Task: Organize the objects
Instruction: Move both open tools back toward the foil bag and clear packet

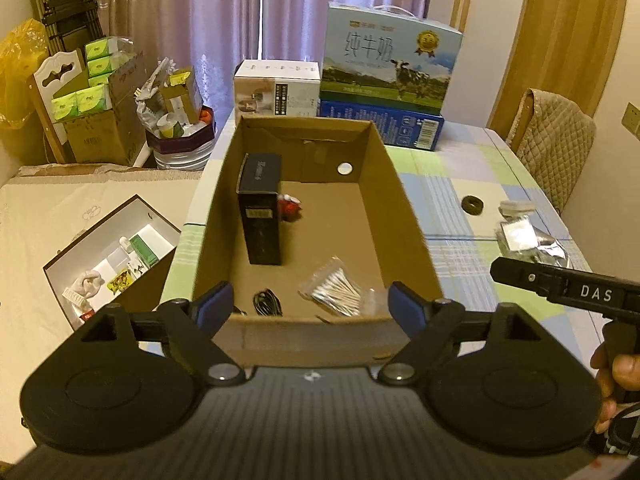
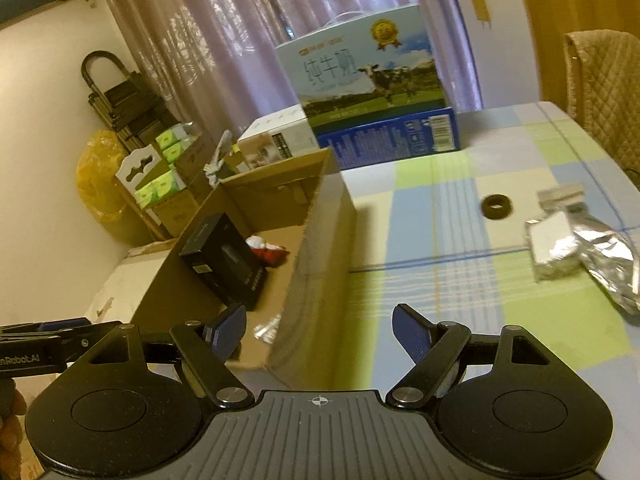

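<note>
Both grippers, left [image 1: 310, 308] and right [image 2: 318, 330], hang spread and empty by the box [image 1: 404, 216].

Swabs [image 1: 334, 290], case [image 1: 260, 216] and cable [image 1: 267, 303] are boxed; ring [image 2: 497, 207] and foil pack [image 2: 576, 248] lie outside on the cloth, likely next.

In the left wrist view the cardboard box [image 1: 308, 216] is open-topped; its floor lies bare at centre and right, while a black carton [image 1: 260, 216] stands at the left and cotton swabs [image 1: 336, 294] lie at the near wall. To the right, the bench [image 1: 448, 208] is free up to a dark ring [image 1: 472, 204] and foil packets [image 1: 528, 236].
</note>
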A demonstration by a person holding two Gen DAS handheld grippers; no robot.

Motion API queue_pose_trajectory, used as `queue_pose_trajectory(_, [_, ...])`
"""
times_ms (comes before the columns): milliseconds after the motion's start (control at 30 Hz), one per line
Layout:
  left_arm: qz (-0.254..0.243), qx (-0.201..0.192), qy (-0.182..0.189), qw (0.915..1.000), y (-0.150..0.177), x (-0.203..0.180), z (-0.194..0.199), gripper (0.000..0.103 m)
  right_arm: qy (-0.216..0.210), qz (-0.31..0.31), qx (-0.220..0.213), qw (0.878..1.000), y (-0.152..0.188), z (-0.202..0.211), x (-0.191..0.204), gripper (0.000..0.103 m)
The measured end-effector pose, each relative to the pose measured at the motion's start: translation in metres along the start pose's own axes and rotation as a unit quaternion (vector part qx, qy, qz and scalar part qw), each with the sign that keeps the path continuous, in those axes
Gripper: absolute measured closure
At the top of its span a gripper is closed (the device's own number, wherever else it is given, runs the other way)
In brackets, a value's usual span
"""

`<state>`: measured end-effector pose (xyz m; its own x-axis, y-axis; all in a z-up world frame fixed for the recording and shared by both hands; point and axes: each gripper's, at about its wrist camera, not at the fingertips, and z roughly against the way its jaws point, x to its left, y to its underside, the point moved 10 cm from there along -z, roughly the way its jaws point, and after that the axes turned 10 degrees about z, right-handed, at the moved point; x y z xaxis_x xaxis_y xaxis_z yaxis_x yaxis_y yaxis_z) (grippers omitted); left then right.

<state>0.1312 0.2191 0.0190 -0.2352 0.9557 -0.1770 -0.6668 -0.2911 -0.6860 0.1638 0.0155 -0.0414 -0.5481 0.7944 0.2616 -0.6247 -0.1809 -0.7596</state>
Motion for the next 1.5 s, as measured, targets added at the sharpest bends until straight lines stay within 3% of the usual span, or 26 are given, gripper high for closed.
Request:
queue_pose_trajectory(367, [0.000, -0.004, 0.023, 0.9997, 0.025, -0.047, 0.028, 0.011, 0.030, -0.022, -0.005, 0.999, 0.026, 0.055, -0.040, 0.025])
queue_pose_trajectory(500, [-0.005, -0.008, 0.033, 0.9994, 0.033, -0.066, 0.033, 0.001, 0.047, -0.037, -0.008, 0.998, 0.034, 0.073, -0.062, 0.025])
queue_pose_trajectory(1133, [-0.036, -0.010, 0.067, 0.9970, 0.078, -0.146, 0.019, 0.001, 0.115, -0.077, -0.020, 0.990, 0.068, 0.142, -0.151, 0.025])
queue_pose_trajectory(1500, [-0.040, 0.030, 0.104, 0.9933, 0.098, -0.201, -0.014, 0.001, 0.151, -0.104, -0.022, 0.983, 0.081, 0.161, -0.200, 0.025])
